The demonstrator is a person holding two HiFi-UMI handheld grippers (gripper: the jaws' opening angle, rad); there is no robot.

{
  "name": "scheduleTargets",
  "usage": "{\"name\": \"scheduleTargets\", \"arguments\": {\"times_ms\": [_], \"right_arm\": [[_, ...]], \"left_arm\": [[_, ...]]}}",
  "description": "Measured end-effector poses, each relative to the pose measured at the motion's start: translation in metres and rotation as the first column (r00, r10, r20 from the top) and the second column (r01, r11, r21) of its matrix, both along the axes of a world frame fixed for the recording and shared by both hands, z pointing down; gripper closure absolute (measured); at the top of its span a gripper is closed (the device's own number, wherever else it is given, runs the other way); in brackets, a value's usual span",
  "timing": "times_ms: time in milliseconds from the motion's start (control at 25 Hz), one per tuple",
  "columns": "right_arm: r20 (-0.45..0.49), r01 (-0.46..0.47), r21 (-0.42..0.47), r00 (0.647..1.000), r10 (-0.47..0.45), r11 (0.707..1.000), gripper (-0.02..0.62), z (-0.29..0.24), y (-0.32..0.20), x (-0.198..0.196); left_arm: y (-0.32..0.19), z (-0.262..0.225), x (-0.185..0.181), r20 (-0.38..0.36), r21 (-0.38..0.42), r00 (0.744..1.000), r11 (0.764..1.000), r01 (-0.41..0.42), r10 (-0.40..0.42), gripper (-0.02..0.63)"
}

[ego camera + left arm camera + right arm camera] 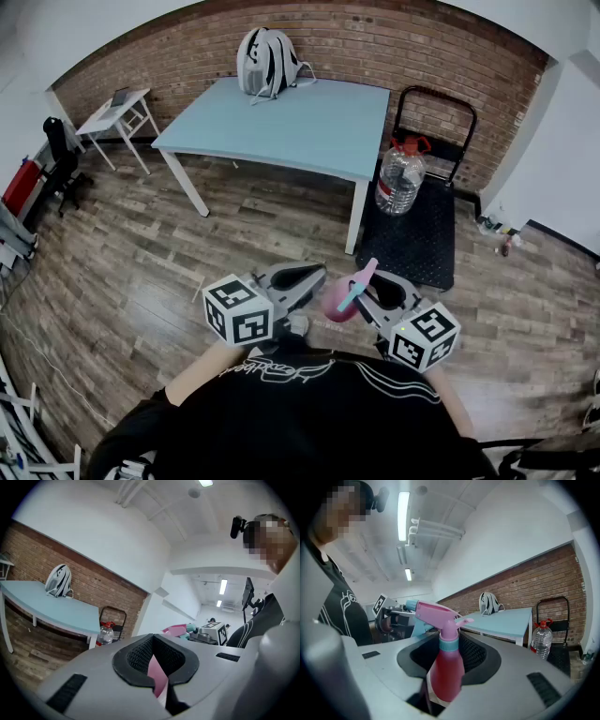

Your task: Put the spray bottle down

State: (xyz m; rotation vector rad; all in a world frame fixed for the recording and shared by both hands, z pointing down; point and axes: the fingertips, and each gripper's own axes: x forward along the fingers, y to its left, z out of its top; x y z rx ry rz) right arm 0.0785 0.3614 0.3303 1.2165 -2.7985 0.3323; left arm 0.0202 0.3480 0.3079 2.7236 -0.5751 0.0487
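Gripping the spray bottle (446,670) is the right gripper (450,644), with its jaws closed on the dark pink body from both sides. The bottle stands pretty much upright between them. Its lighter pink trigger head and teal collar stick up above the pads, and the teal nozzle tip points over toward the other gripper.

From the head view, both grippers are held close in front of the person's chest, above the wooden floor (141,272). The bottle sits between them, so it's up in the air and not resting on anything.

The left gripper (157,656) is just beside the bottle but I don't see it touching. Its jaws are drawn nearly together, leaving only a narrow slit between the black pads. A pale pink sliver (157,674) shows in that slit (honestly can't tell what it is).

Further out there's a light blue table (300,131), well apart from the grippers, with a grey and white backpack (267,61) at its far edge by the brick wall. Right of the table, a big clear water jug (400,178) with a red cap stands on a black platform cart (412,248).
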Motion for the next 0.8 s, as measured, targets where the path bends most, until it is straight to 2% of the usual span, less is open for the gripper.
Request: {"name": "scheduleTargets", "arguments": {"times_ms": [480, 800], "right_arm": [[-0.006, -0.015, 0.02, 1.0, 0.015, 1.0, 0.463, -0.011, 0.017, 0.002], [0.061, -0.011, 0.043, 0.998, 0.009, 0.999, 0.463, -0.023, 0.021, 0.001]], "left_arm": [[0.019, -0.011, 0.0, 0.016, 0.023, 1.0, 1.0, -0.003, 0.002, 0.598], [0.024, -0.012, -0.001, 0.005, 0.02, 1.0, 1.0, -0.012, 0.012, 0.598]]}}
